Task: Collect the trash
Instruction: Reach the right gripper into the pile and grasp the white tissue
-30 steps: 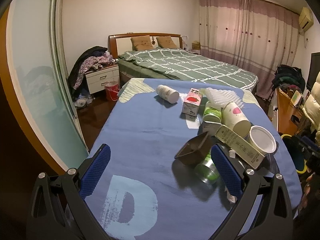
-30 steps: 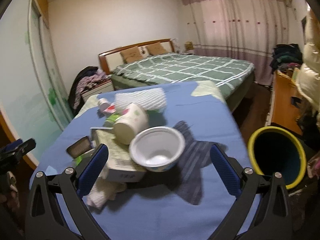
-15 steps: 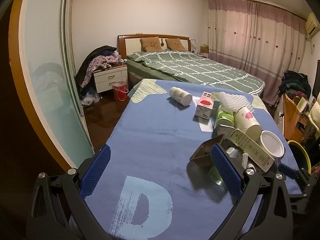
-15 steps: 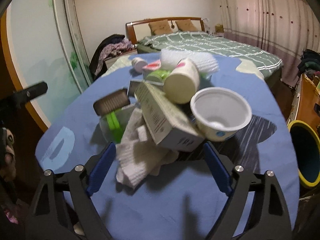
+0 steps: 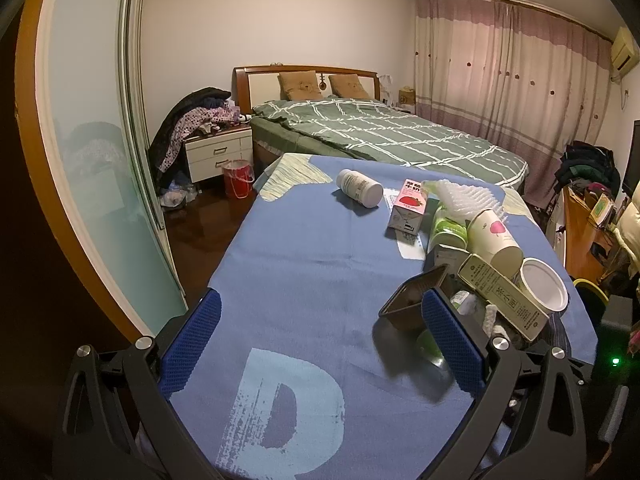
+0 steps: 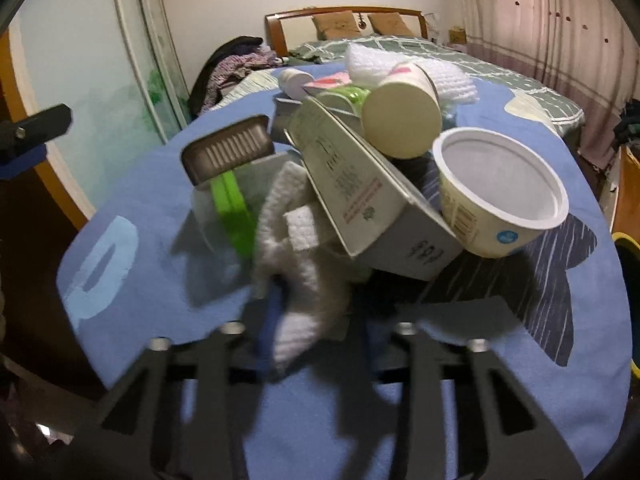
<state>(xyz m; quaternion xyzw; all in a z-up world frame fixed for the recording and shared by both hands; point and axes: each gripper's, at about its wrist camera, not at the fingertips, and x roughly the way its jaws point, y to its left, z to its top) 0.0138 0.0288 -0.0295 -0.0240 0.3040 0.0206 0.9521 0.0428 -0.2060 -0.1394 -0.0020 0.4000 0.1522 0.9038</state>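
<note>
- Left wrist view: the left gripper [image 5: 320, 344] hovers over the blue surface [image 5: 304, 272], jaws wide and holding nothing; the whole trash pile [image 5: 472, 264] lies just right of it, uncollected.
- Right wrist view: the right gripper [image 6: 320, 320] has its jaws narrowed around the white cloth [image 6: 298, 248] at the pile's near edge; the yellow-rimmed bin [image 6: 626, 240] stands right of the pile, so collecting appears barely begun.

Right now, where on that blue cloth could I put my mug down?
The bare stretch of blue cloth between the printed letter P and the white bottle. The right side is crowded: pink carton, paper cup, white tub.
</note>
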